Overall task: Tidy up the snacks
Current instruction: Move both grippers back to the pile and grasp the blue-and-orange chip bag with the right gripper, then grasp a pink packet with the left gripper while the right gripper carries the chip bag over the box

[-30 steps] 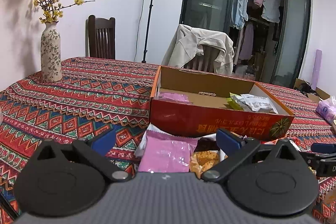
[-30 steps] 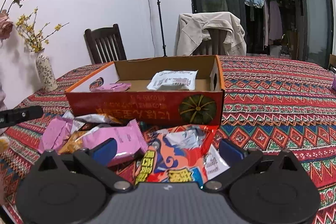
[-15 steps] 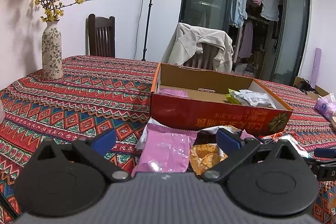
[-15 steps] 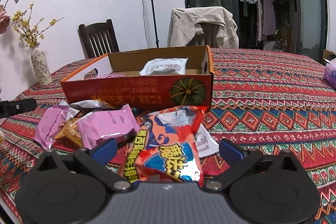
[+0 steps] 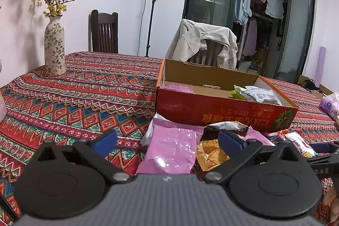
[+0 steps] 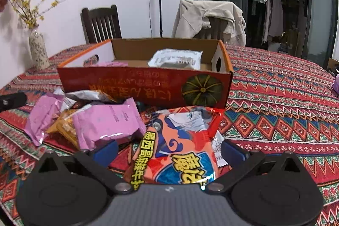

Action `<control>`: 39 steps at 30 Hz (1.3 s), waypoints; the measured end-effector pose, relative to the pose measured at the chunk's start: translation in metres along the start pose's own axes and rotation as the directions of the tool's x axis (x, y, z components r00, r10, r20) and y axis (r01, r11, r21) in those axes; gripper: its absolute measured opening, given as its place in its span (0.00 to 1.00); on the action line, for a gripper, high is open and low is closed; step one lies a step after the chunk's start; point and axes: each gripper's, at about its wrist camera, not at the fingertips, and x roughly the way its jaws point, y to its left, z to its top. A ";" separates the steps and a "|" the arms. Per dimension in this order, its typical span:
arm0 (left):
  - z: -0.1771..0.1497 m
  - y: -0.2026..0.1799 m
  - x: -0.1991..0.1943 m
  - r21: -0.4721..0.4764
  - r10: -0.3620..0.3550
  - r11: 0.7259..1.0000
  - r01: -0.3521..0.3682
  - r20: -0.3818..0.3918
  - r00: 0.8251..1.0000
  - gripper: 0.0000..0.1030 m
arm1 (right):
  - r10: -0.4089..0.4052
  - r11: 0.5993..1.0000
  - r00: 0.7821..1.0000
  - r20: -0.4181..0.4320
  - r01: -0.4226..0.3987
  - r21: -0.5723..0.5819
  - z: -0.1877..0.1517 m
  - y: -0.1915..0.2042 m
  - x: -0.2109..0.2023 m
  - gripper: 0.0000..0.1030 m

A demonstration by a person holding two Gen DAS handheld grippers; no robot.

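Red cardboard makes up the open box point(image 6: 146, 86), printed with a pumpkin on its front wall, sitting on the tabletop point(image 6: 275, 103) under a red patterned cloth. Inside the box I count three packets: one pink packet point(image 5: 177, 88) at its left end, and at the right end one white-and-grey packet point(image 6: 177, 59) with one green-yellow packet point(image 5: 238, 93) tucked just beside it.

In front of the box lies a loose heap of snacks. From the right wrist view there are two pink packs: one pink pack point(image 6: 45, 118) at the far left and a larger pink pack point(image 6: 108, 122) nearer the middle, with one orange-gold packet point(image 6: 63, 126) wedged between them and one silver-edged packet point(image 6: 91, 95) lying behind, against the box front. One big orange-and-blue snack bag point(image 6: 182, 147) with yellow lettering lies nearest the right gripper point(image 6: 168, 150), and a white packet point(image 6: 218, 147) peeks out from under its right edge.

The right gripper has its two blue fingers spread wide, one on either side of the snack bag, which sits between them without being pinched. The left gripper point(image 5: 167, 140) is likewise spread apart, its two blue fingers flanking the near pink pack and the orange-gold packet.

Around the room I see one flowered vase point(image 5: 54, 46) holding yellow sprigs on the tabletop's far left, two chairs, one bare dark wooden chair point(image 5: 104, 32) and one draped with a beige jacket point(image 5: 203, 43), and one light stand point(image 5: 152, 3) by the wall.
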 end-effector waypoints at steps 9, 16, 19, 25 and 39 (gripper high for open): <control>0.002 0.006 0.002 -0.010 0.019 1.000 -0.019 -0.010 1.000 1.00 | -0.033 0.999 0.999 -0.005 0.033 -0.019 -0.006 -0.002 -0.002 0.68; 0.002 0.006 0.018 0.005 0.050 0.999 -0.050 -0.079 0.996 1.00 | -0.029 0.999 0.998 0.057 0.027 0.034 -0.007 -0.011 -0.016 0.66; 0.001 0.003 0.029 0.024 0.059 0.998 -0.056 -0.124 0.991 1.00 | -0.025 0.999 0.996 0.085 0.021 0.049 -0.006 -0.015 -0.022 0.66; 0.002 -0.005 0.052 0.058 0.087 0.995 -0.078 -0.181 0.980 1.00 | -0.007 0.998 0.995 0.104 -0.001 0.069 -0.004 -0.017 -0.027 0.66; -0.005 -0.011 0.065 0.050 0.052 0.998 -0.042 -0.228 0.972 0.62 | 0.024 0.996 0.994 0.104 -0.033 0.083 -0.005 -0.018 -0.026 0.66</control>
